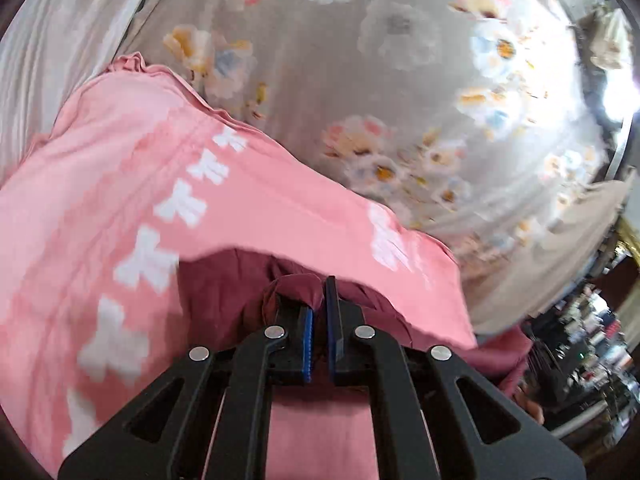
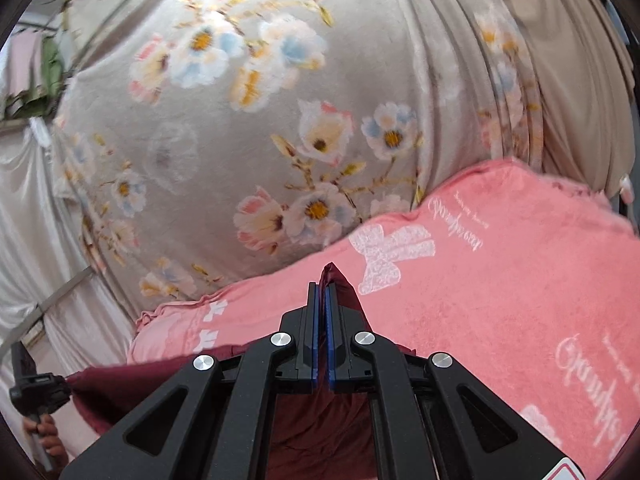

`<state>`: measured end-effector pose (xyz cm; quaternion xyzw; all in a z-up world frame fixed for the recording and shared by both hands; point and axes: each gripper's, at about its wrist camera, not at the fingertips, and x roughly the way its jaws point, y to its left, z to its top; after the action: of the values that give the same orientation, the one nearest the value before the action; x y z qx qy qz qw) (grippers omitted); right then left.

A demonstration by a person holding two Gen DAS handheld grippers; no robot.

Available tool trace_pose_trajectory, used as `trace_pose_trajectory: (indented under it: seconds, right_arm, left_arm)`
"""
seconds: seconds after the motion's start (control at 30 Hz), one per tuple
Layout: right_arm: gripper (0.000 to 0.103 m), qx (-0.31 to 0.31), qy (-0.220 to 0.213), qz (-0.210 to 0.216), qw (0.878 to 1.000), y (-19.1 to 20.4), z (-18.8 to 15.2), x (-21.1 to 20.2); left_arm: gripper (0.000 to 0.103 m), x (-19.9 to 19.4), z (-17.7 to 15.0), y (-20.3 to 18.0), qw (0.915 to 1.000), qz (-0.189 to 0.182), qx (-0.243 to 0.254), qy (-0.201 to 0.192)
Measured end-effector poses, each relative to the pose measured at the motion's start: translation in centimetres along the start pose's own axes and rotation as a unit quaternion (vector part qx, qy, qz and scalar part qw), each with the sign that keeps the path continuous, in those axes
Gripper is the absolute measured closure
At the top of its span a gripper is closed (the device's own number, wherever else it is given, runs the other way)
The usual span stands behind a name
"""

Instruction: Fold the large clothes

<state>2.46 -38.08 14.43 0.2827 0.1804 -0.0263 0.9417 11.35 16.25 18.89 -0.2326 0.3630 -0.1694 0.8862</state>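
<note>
where the left wrist camera looks down, the left gripper point(image 1: 319, 296) is clamped narrow on a bunched fold of the maroon garment point(image 1: 224, 284), which lies over a pink towel point(image 1: 120, 184) with white bows, spread on a grey floral bedsheet point(image 1: 360, 60). from the right wrist camera, the right gripper point(image 2: 322, 300) is pinched tight on a peaked corner of the same maroon garment point(image 2: 340, 284); the cloth stretches leftward to the left gripper point(image 2: 24, 376), held by a hand point(image 2: 46, 432) near the picture's lower left edge.
</note>
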Motion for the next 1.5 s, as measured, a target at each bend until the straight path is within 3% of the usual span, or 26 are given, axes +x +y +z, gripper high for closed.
trace_pose_trajectory:
  seconds: [0.2,0.47,0.8,1.0,1.13,1.23,1.33,1.37,1.4,1.43,1.47,1.5]
  right_arm:
    - [0.1,0.053,0.099,-0.034,0.993,-4.7,-1.6,13.5]
    - [0.1,0.056,0.166,-0.081,0.981,-7.3,-5.2,22.6]
    - [0.1,0.033,0.212,-0.122,0.969,-8.9,-8.9,27.3]
    - [0.095,0.011,0.217,-0.132,0.967,-8.7,-9.5,28.1]
    - [0.088,0.018,0.192,-0.134,0.972,-8.7,-7.8,25.7]
    - [0.08,0.011,0.147,-0.133,0.98,-8.1,-5.5,22.0]
    - [0.079,-0.027,0.114,-0.12,0.986,-5.4,-3.9,18.3]
    - [0.079,-0.04,0.113,-0.111,0.987,-4.3,-3.8,17.8]
    - [0.079,-0.05,0.115,-0.102,0.987,-3.3,-3.9,17.6]
    - [0.079,-0.058,0.121,-0.092,0.987,-2.3,-4.2,17.6]
    - [0.079,-0.067,0.13,-0.078,0.986,-1.1,-4.7,17.7]
    - [0.079,-0.078,0.139,-0.067,0.985,0.0,-5.4,18.1]
  left_arm:
    - [0.099,12.3,3.5,1.9,0.9926,0.113,0.005,0.045]
    - [0.099,23.7,1.4,6.8,0.9718,0.207,0.019,0.111]
    - [0.096,28.4,-1.4,9.7,0.9631,0.23,0.033,0.136]
    - [0.096,29.4,-2.0,9.6,0.9644,0.226,0.054,0.126]
    - [0.094,27.6,-0.9,9.2,0.9691,0.214,0.057,0.108]
    - [0.087,24.1,1.3,7.6,0.9788,0.179,0.071,0.07]
    - [0.081,21.1,3.8,6.0,0.9811,0.171,0.083,0.039]
    - [0.057,20.0,4.6,5.5,0.9804,0.178,0.082,0.014]
    - [0.023,18.9,5.2,5.0,0.9779,0.19,0.085,-0.019]
    - [0.014,17.7,5.6,4.3,0.9751,0.196,0.089,-0.054]
    - [0.012,16.5,6.2,3.5,0.9721,0.197,0.093,-0.087]
    - [0.016,16.1,6.5,2.8,0.9725,0.192,0.095,-0.091]
